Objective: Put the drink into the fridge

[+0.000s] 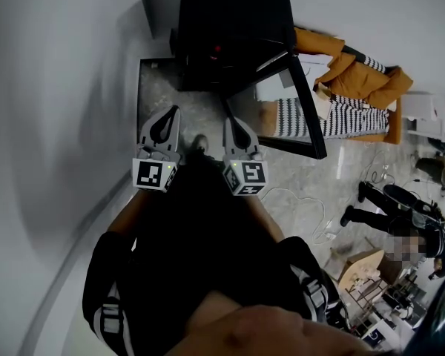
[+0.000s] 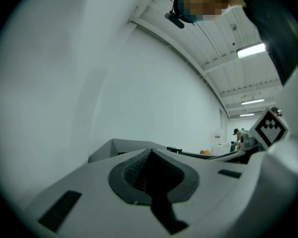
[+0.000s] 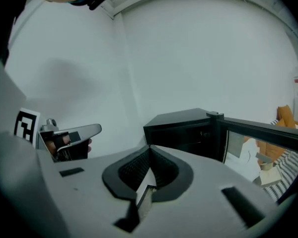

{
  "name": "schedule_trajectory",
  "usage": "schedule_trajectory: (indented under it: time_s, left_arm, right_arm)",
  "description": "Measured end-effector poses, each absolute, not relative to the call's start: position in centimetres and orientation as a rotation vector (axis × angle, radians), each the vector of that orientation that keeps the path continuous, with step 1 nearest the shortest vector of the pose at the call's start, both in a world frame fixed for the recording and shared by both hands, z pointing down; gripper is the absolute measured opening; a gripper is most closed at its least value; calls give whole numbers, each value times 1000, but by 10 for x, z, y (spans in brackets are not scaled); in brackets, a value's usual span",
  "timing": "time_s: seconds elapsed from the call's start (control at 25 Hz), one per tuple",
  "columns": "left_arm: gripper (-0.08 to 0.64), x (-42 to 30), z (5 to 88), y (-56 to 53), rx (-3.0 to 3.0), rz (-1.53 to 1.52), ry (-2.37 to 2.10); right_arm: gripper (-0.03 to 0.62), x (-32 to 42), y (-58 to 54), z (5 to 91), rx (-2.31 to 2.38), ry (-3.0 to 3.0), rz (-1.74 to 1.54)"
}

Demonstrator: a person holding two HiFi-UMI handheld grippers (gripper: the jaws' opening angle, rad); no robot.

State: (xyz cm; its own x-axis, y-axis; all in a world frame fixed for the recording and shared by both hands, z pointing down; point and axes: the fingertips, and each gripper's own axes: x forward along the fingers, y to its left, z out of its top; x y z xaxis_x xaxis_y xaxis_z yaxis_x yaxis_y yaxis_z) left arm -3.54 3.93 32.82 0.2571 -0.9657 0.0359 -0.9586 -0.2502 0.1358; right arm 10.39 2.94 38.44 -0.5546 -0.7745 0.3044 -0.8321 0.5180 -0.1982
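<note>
Moving ahead from here with the left gripper (image 1: 171, 114) and right gripper (image 1: 229, 122) both closed on nothing, you could knock the open door (image 1: 307, 110) of the fridge (image 1: 233, 28), upper middle.

The right gripper (image 3: 149, 152) has its jaws pressed together with nothing between them; beyond them a black fridge (image 3: 181, 129) stands against a white wall (image 3: 188, 48); its glass door (image 3: 260, 143) is swung open to the right; an orange sofa (image 3: 289, 116) shows past the door at the edge; at left, well apart, is the left gripper (image 3: 92, 130) with its marker cube (image 3: 27, 124), a hand (image 3: 52, 144) gripping it
</note>
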Motion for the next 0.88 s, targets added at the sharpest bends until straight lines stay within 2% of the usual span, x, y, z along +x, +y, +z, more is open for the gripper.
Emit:
schedule_trajectory:
  time_s: [0.88]
  left_arm:
    - [5, -36, 327, 41, 2412, -81, -1833]
  right_arm:
    - [0, 104, 34, 385, 1382, -2593, 486]
